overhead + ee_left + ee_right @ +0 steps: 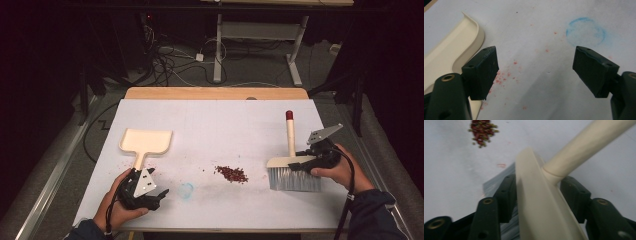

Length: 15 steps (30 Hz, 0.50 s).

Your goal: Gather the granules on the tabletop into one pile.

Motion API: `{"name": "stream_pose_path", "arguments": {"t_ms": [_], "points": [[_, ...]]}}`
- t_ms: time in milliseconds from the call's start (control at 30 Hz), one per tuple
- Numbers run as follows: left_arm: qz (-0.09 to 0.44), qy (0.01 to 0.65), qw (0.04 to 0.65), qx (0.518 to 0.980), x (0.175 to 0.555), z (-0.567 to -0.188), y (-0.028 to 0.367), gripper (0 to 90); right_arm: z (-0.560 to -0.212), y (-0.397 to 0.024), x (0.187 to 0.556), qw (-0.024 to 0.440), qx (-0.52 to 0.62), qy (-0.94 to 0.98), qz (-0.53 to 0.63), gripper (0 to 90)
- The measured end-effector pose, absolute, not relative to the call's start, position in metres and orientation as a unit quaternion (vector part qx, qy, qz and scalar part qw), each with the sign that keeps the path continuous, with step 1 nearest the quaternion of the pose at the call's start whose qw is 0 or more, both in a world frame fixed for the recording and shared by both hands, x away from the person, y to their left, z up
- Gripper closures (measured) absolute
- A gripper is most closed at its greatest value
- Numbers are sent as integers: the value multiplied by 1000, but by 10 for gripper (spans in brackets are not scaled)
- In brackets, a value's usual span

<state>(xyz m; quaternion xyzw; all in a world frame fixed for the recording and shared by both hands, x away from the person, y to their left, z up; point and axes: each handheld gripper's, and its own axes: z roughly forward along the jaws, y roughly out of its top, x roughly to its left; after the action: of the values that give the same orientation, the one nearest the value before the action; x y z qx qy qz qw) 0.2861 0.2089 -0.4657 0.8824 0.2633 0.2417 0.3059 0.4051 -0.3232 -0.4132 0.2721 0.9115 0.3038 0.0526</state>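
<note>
A cream dustpan (146, 141) lies flat at the left of the white table sheet (225, 120), its handle pointing toward my left gripper (156, 193). That gripper rests just right of the handle with its jaws wide apart over bare sheet (536, 60); the dustpan's rim (451, 50) sits beside its left jaw. A cream brush (292, 162) with grey bristles and a red-tipped handle lies at the right. My right gripper (304, 162) straddles the brush head (536, 195), one jaw on either side and close against it. A small pile of dark red beans (231, 173) (482, 130) sits mid-table.
A faint blue ring (186, 190) (586, 32) is drawn on the sheet near my left gripper, with red specks scattered around it. A wooden strip (215, 93) edges the table's far side. Beyond it are desk legs and floor cables.
</note>
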Motion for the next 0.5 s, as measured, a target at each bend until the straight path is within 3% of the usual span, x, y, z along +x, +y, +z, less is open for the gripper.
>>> {"name": "stream_pose_path", "arguments": {"t_ms": [67, 133, 200, 267, 500], "points": [[241, 262, 305, 883, 286, -466, 209, 199, -415, -328, 416, 49, 290, 905, 307, 377], [241, 261, 304, 884, 287, -466, 208, 199, -417, -334, 424, 72, 317, 895, 306, 474], [240, 261, 304, 884, 286, -466, 208, 199, -420, -339, 430, 79, 348, 880, 313, 439], [239, 261, 303, 885, 286, -467, 208, 199, -424, -341, 433, 102, 380, 868, 303, 478], [240, 260, 303, 885, 286, -467, 208, 199, -439, -326, 437, 159, 424, 842, 292, 490]]}}
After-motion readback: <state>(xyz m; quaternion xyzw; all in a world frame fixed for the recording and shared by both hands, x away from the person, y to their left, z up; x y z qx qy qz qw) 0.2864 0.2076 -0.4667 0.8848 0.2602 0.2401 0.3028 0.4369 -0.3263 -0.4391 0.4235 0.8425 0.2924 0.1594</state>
